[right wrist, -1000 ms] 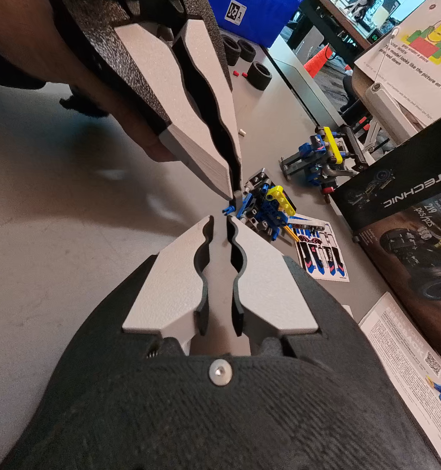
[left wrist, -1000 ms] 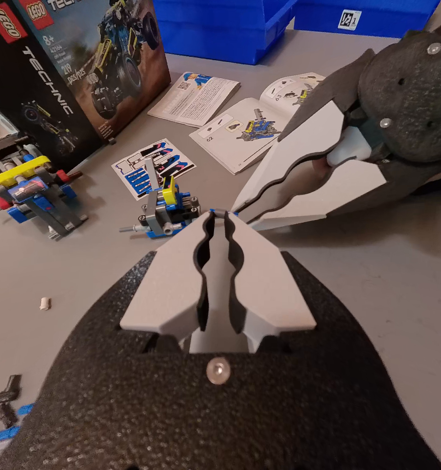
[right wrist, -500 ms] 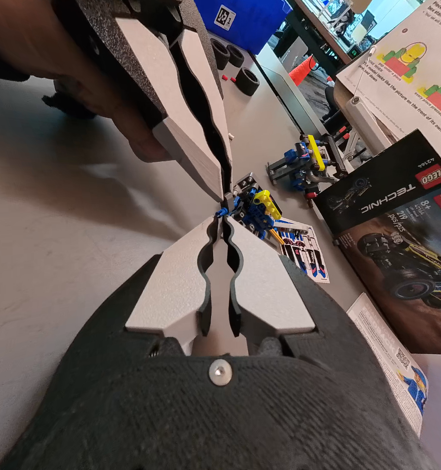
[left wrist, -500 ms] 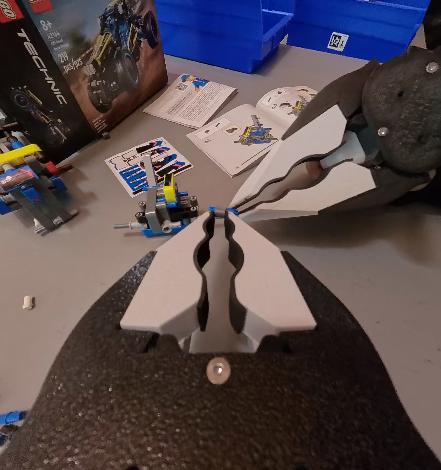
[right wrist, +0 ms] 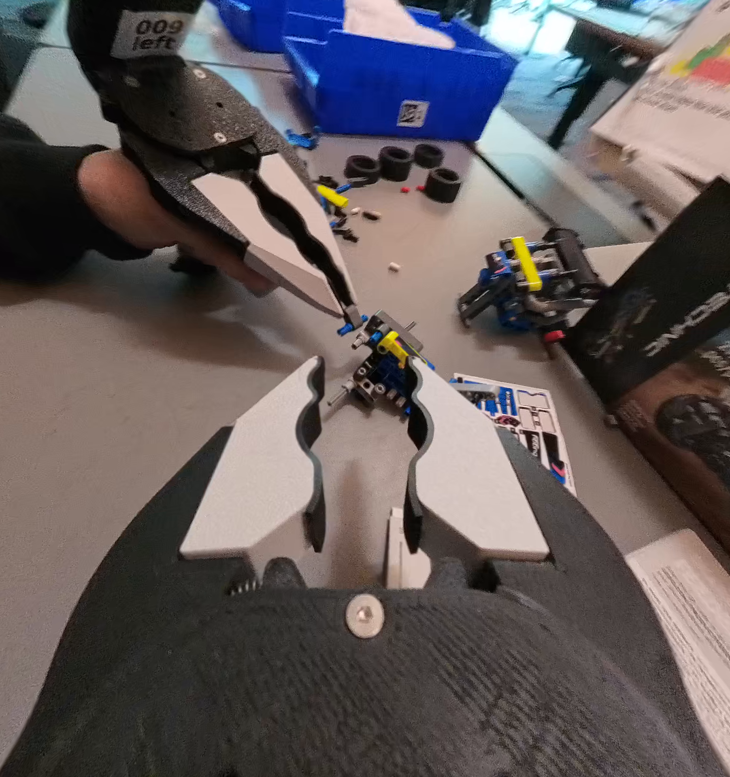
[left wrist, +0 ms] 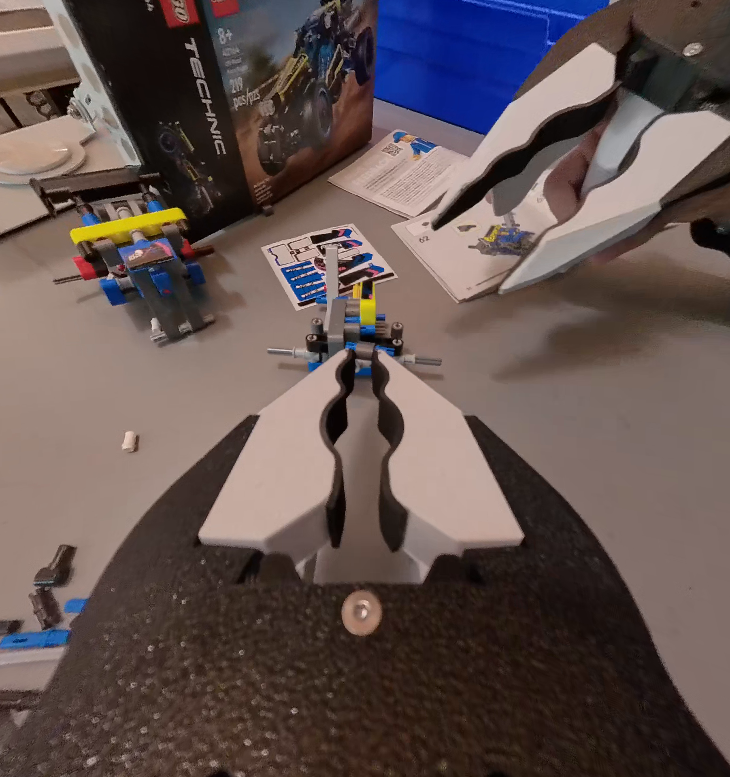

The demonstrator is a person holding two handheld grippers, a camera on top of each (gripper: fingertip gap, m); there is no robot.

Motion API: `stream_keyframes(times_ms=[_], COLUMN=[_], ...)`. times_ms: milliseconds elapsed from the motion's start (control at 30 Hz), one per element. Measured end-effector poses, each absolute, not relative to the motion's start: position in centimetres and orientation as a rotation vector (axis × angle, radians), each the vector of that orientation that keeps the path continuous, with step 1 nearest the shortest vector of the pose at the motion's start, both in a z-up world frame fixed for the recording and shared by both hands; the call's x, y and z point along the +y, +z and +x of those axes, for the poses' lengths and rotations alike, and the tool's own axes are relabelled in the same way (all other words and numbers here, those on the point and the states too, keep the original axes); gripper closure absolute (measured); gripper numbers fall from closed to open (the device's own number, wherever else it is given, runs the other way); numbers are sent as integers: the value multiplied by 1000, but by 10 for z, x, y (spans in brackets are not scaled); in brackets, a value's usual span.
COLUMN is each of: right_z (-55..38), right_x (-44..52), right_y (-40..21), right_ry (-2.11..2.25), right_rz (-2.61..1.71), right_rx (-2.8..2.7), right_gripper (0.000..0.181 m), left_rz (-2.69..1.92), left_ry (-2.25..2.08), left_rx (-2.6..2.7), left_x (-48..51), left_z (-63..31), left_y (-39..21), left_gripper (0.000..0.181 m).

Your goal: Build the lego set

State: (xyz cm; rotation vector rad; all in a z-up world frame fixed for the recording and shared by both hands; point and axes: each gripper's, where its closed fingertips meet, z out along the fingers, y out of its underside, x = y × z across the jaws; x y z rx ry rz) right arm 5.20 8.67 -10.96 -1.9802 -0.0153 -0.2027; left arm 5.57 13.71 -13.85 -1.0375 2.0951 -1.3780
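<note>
- Grey tabletop (left wrist: 607,441) carries the whole scene; blue bins (right wrist: 396,96) stand along its far edge.
- Small grey connector (right wrist: 353,314) with blue pins sits pinched at the tips of the left gripper (left wrist: 361,357), just beside the small blue-and-black assembly (right wrist: 382,370); whether the two touch cannot be told.
- Assembly count: two; the small one has a yellow beam on top and thin grey axles out both sides, long axis running left to right in the left wrist view; the larger assembly (left wrist: 138,260), with a yellow crossbar, lies well apart to the left.
- Left gripper: jaws nearly together, clamped on the connector.
- Right gripper (right wrist: 367,370): jaws wide apart, holding nothing, above the table near the small assembly.
- Paper: one sticker sheet (left wrist: 327,262) behind the small assembly; one instruction booklet (left wrist: 460,248) lying open; one leaflet (left wrist: 396,172).
- Set box (left wrist: 237,96) upright behind these.
- Four black tyres (right wrist: 396,166) near the bins; loose small parts (right wrist: 346,214) scattered beside them.
</note>
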Motion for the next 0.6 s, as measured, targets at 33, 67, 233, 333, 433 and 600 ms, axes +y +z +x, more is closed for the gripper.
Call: stream_keyframes(times_ms=[33,67,233,333,433,600], right_z=[54,55,85,106,108,118], right_x=[85,82,50,38,39,48], right_y=[-111,-113,-93,-73,-81,-111], right_ry=[-158,-123,-243,-252,-130,-121], right_rz=[-1997,-2012,-2026,-2008,-2064,-2228], right_rx=[-42,-75,-162,-160,-232,-353], right_gripper=[140,136,134,135,141,142], left_rz=[-1056,-1069,-1087,-1087,-1078,-1059], left_ry=[-1393,-1406,-1408,-1397,-1400,-1401], left_rx=[2089,2092,2143,2161,2163,2171], left_x=[137,137,134,133,132,131], left_z=[57,57,56,56,55,53], left_y=[-138,-138,-143,-145,-145,-145], left_gripper=[177,177,177,177,177,177])
